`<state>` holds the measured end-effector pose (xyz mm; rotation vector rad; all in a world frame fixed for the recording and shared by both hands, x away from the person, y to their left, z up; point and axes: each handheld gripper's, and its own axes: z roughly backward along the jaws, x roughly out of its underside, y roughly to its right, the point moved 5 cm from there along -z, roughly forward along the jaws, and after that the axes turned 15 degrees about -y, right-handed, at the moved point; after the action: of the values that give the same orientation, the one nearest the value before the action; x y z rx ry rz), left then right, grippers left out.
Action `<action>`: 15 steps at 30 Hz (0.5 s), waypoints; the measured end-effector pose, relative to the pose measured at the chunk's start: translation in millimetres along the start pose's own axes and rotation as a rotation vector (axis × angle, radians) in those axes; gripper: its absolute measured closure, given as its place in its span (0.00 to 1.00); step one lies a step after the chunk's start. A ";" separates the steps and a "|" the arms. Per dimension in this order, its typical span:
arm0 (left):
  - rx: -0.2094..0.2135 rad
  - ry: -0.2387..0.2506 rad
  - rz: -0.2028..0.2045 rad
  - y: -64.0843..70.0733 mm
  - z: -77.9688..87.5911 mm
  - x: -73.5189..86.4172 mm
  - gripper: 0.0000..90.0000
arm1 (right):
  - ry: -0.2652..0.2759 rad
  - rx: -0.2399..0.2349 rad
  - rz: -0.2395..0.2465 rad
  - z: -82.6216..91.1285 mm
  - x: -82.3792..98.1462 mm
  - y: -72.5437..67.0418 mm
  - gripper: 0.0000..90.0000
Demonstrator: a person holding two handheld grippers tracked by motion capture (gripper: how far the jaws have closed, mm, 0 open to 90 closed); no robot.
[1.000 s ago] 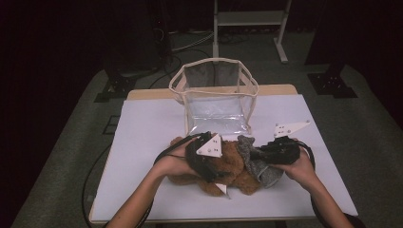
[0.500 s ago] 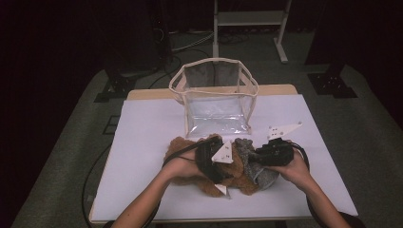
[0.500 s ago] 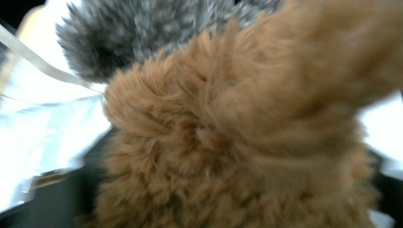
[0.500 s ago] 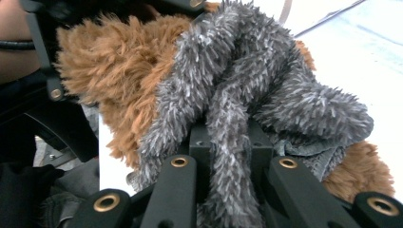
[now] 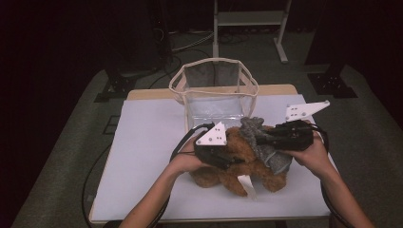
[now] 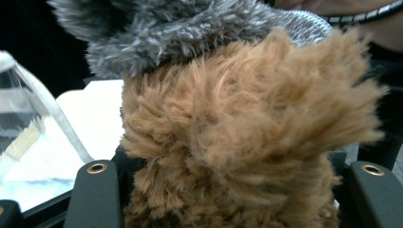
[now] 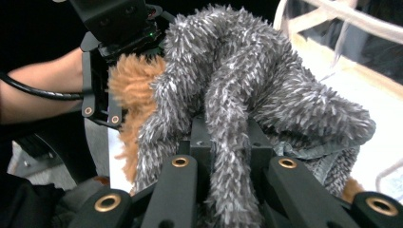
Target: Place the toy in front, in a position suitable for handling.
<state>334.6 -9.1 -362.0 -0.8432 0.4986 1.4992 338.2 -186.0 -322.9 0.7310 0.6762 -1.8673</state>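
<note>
Now the left gripper (image 5: 233, 159), its jaws just closing, squeezes the brown plush (image 5: 247, 166), while the right gripper (image 5: 259, 140) clamps the grey furry cloth (image 5: 273, 154) beside the clear bag (image 5: 216, 95).

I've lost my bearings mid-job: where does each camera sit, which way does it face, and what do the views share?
High view: above the person's side, facing forward and down on the table; both forearms, left claw and right claw show.
Left gripper view: on the left claw, looking along its jaws at brown plush.
Right gripper view: on the right claw, looking along its jaws, shut on grey plush; the left claw shows beyond.
Shared: both plush pieces and the clear bin.
</note>
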 end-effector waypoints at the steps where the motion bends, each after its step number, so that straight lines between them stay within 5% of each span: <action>1: -0.001 0.001 0.006 -0.1 1.2 4.3 0.38 | -0.013 0.002 0.005 -5.3 -0.4 -0.5 0.87; 9: -0.005 0.023 0.034 -1.7 20.0 20.6 0.41 | 0.021 -0.030 0.003 -19.9 -3.0 -4.4 0.86; 15: -0.010 0.036 0.057 -3.7 29.6 29.9 0.41 | 0.002 -0.043 -0.024 -26.2 16.7 -5.7 0.86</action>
<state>333.6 33.0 -365.1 -0.8714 0.5466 1.5420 332.2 -174.8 -351.8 0.7000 0.7272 -1.8684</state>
